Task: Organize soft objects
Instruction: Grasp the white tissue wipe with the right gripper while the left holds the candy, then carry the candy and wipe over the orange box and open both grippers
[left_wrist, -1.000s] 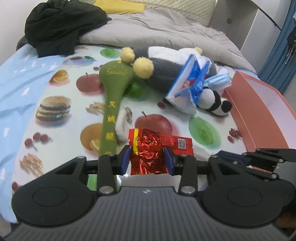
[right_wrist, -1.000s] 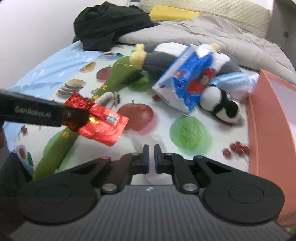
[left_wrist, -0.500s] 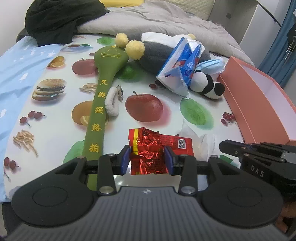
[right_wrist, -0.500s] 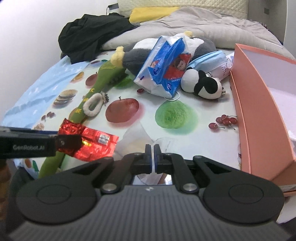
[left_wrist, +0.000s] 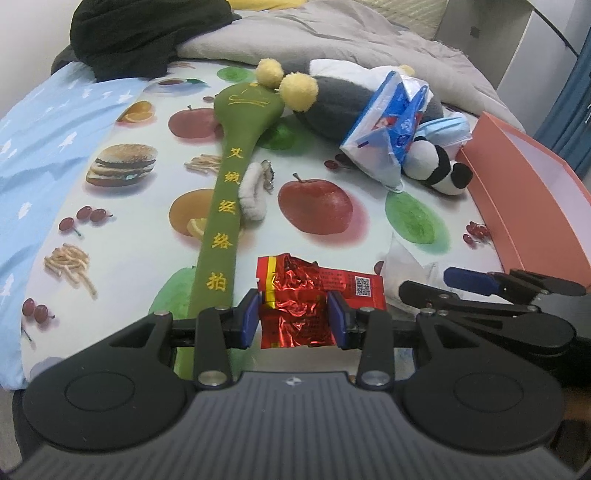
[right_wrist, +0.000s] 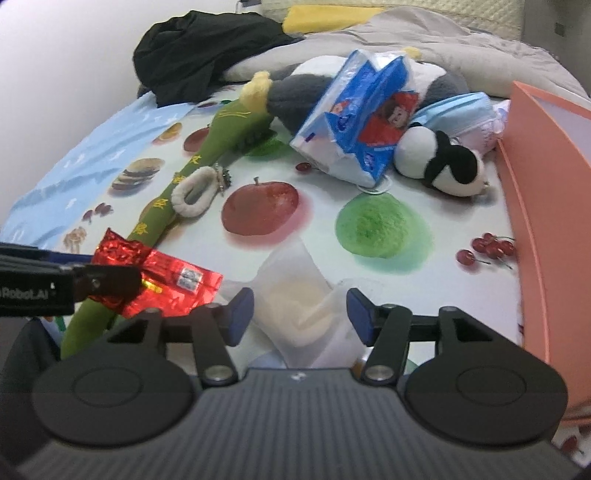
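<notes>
Left wrist view showed the left gripper (left_wrist: 295, 319) partly closed, its blue pads pressing both sides of a crumpled red foil packet (left_wrist: 303, 302) held above the printed cloth (left_wrist: 122, 236). Beside it on the right, the right gripper (left_wrist: 436, 286) reached in with its jaws apart. Right wrist view showed those jaws had just been opening; they stood wide over a clear plastic bag (right_wrist: 295, 291) lying on the cloth, which sat between the pads (right_wrist: 240, 314) without being pressed. Just left of the packet lay a long green plush paddle (left_wrist: 225, 206) with yellow lettering, a white fuzzy hair tie (left_wrist: 253, 197) touching its side. Farther out, a grey and white plush (left_wrist: 332, 99) with yellow pompoms lay behind a blue tissue pack (left_wrist: 384, 136), which leaned on it. A small panda plush (left_wrist: 439, 170) and a blue face mask (left_wrist: 443, 129) lay near the wall of an orange box (left_wrist: 517, 206) at the right. Black clothing (left_wrist: 147, 33) and a grey blanket (left_wrist: 332, 33) filled the far end.
</notes>
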